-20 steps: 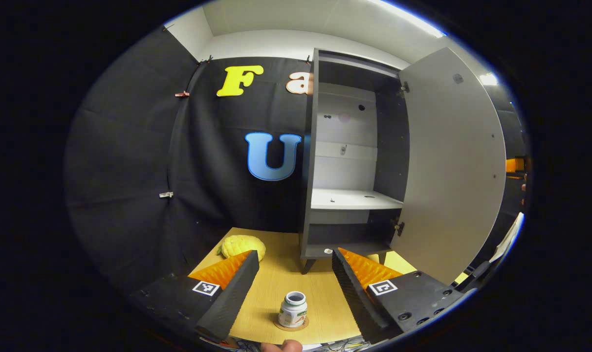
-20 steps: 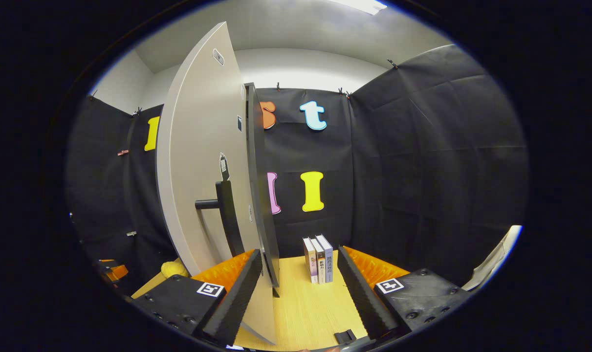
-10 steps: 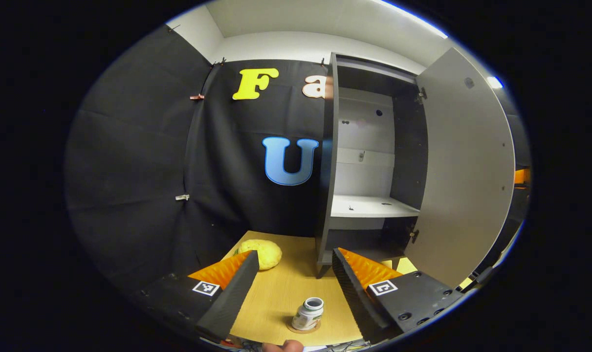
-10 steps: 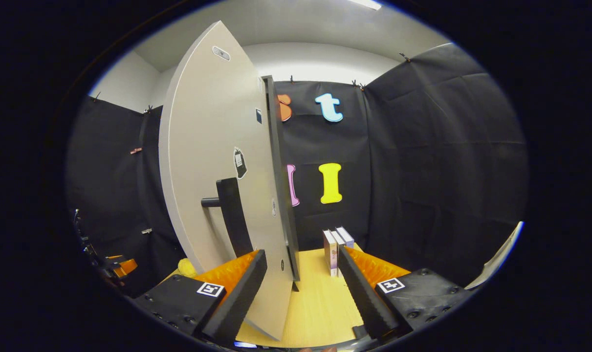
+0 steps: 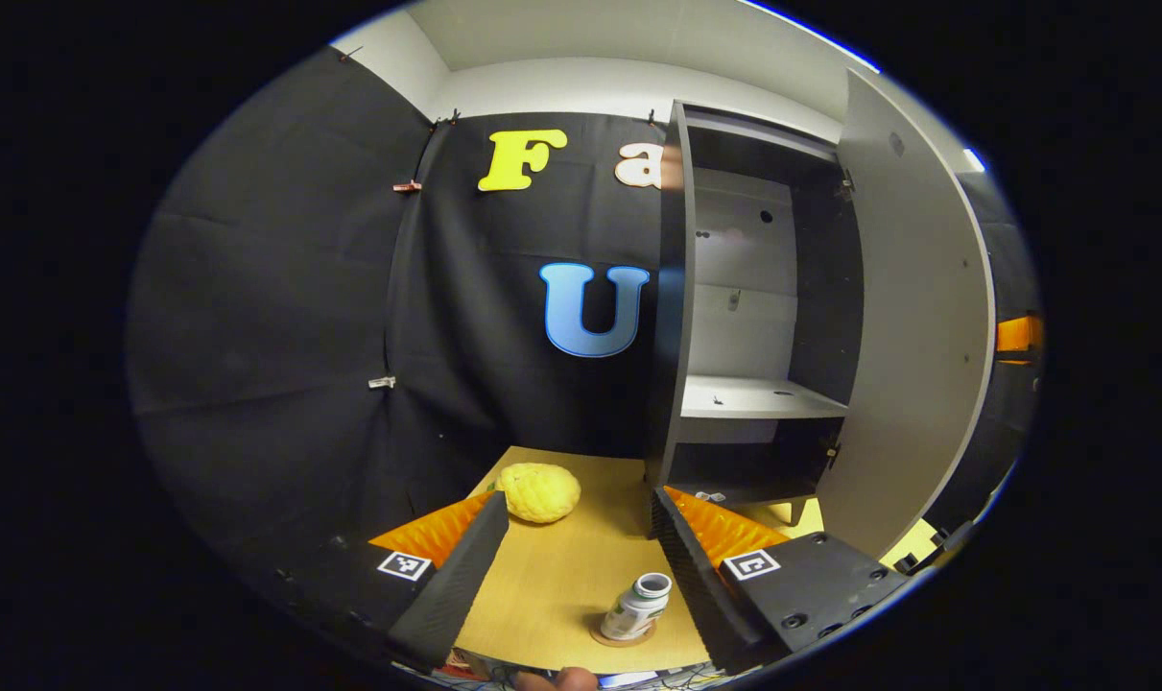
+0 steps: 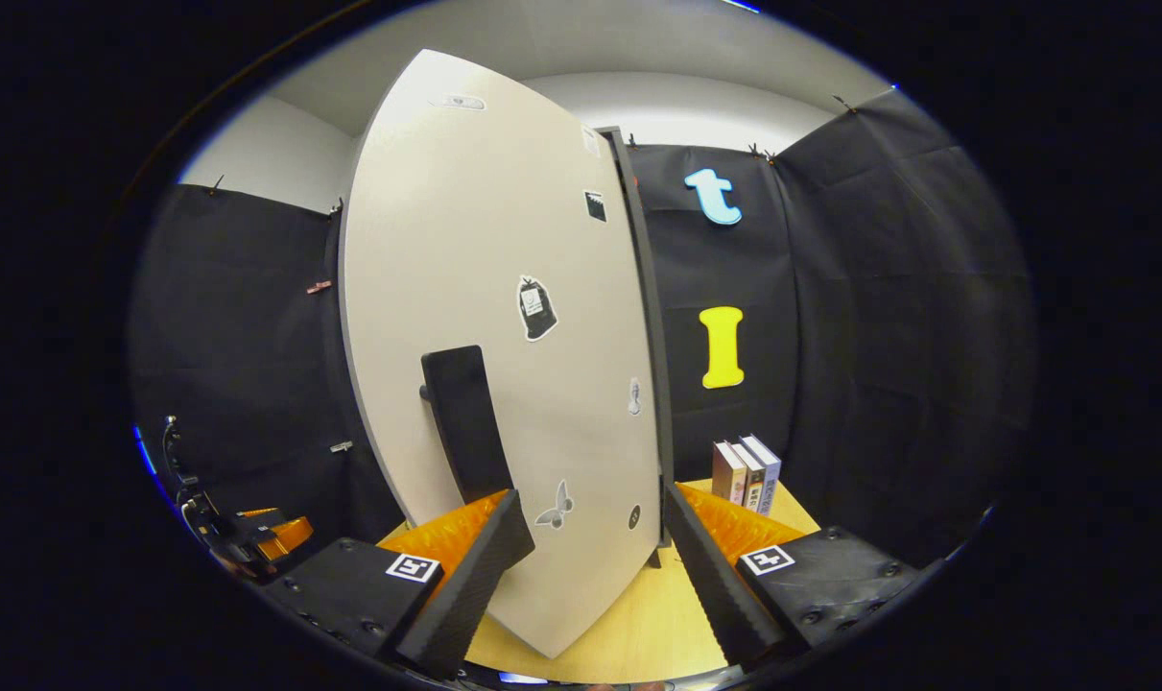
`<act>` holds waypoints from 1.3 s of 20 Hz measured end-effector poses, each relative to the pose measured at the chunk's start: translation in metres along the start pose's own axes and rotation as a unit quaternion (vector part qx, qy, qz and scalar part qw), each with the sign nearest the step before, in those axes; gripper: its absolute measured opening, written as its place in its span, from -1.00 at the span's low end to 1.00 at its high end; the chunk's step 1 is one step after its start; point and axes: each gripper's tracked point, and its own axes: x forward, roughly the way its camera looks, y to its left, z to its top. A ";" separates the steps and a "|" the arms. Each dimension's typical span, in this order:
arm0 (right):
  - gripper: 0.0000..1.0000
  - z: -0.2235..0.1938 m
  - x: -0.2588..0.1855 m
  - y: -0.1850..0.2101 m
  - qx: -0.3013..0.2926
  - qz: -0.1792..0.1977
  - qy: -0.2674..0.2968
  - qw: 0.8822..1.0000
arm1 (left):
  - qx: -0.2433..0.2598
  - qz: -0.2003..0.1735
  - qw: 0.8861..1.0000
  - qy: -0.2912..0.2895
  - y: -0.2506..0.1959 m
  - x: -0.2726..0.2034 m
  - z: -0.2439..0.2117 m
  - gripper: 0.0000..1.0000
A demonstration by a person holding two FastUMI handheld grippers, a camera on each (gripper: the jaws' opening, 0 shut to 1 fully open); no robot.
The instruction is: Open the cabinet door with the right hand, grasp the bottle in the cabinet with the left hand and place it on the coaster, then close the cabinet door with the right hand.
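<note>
the tabletop (image 5: 552, 576) looks like pale wood laminate, smooth with a fine straight grain and a low sheen. the cabinet door (image 6: 504, 317) has a flat, matt, light-grey face that looks like coated board, with a few small stickers on it; its handle (image 6: 461, 422) is matt and dark. the cabinet (image 5: 734, 317) has dark matt side walls, and its shelf (image 5: 758, 398) is pale and smooth. the bottle (image 5: 638, 607) looks like glossy white plastic with a paper-like label, standing on a thin coaster (image 5: 625, 637) of a cork-like brown. the yellow fruit (image 5: 539, 492) has a bumpy, dull skin. the books (image 6: 748, 475) show smooth printed spines.
</note>
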 end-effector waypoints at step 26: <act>0.96 -0.012 0.055 0.070 -0.001 0.056 -0.036 0.998 | -0.008 0.000 1.000 -0.021 0.011 -0.003 0.040 0.89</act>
